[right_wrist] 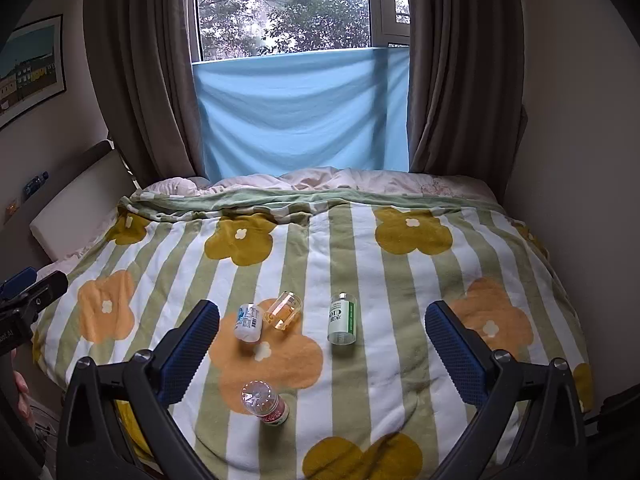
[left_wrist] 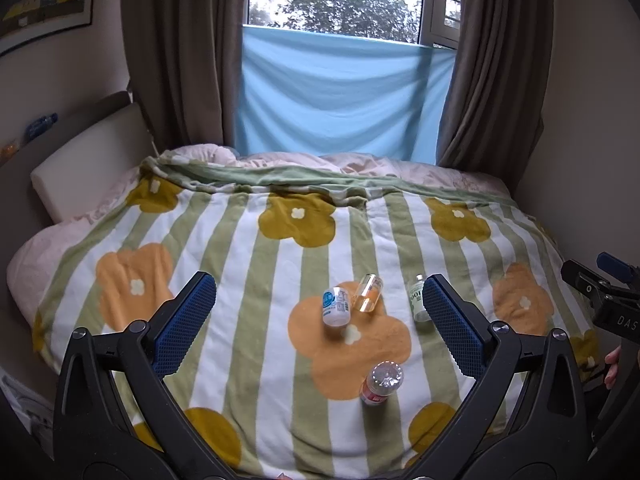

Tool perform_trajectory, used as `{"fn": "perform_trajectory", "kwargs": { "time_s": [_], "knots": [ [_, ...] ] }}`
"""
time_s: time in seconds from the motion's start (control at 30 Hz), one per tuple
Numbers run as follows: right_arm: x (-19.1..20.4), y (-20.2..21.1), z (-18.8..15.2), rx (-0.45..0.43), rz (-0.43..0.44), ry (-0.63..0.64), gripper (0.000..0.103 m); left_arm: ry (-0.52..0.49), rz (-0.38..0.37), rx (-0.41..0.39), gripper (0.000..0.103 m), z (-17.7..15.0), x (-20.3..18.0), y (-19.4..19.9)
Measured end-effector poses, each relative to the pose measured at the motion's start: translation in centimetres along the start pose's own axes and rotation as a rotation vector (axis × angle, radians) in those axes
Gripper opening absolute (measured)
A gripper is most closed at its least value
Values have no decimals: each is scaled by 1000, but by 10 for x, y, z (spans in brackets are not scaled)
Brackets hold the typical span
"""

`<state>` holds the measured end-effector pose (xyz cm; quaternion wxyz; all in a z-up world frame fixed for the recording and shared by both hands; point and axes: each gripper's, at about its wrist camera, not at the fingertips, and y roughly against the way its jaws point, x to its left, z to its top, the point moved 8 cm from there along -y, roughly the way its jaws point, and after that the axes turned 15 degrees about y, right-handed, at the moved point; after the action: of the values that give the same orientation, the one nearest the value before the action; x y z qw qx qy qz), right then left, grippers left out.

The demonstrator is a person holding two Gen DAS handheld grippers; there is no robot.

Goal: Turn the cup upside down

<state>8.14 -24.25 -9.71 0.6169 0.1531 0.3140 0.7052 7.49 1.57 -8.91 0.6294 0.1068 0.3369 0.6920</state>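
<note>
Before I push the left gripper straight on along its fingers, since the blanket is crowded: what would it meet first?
Likely the clear glass cup lying on the blanket, or the white bottle beside it; both sit near the line between the open left gripper fingers. Depth is unclear, so which comes first is uncertain.

On the blanket [right_wrist: 360, 380] you have one clear glass cup [right_wrist: 284, 311], lying on its side, and three bottles: one white with a blue label [right_wrist: 249, 322], one with a green label [right_wrist: 342, 319], one clear with a red label [right_wrist: 265, 402]. You hold two grippers, left gripper [left_wrist: 320, 320] and right gripper [right_wrist: 322, 344], both spread wide.
</note>
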Motion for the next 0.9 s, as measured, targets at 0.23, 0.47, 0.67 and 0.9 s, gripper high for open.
{"fn": "perform_trajectory", "kwargs": {
  "time_s": [0.23, 0.47, 0.67, 0.9],
  "knots": [
    [-4, 12, 10, -51, -41, 2, 103, -14, -13, -11, 103, -1, -6, -3],
    [-5, 17, 16, -76, -54, 7, 103, -6, -27, -22, 103, 2, -6, 0],
    [-6, 20, 18, -82, -62, 9, 103, -8, -25, -23, 103, 2, -5, 0],
    [-9, 25, 25, -101, -78, 6, 103, -11, -24, -36, 103, 5, -3, 3]
  ]
}}
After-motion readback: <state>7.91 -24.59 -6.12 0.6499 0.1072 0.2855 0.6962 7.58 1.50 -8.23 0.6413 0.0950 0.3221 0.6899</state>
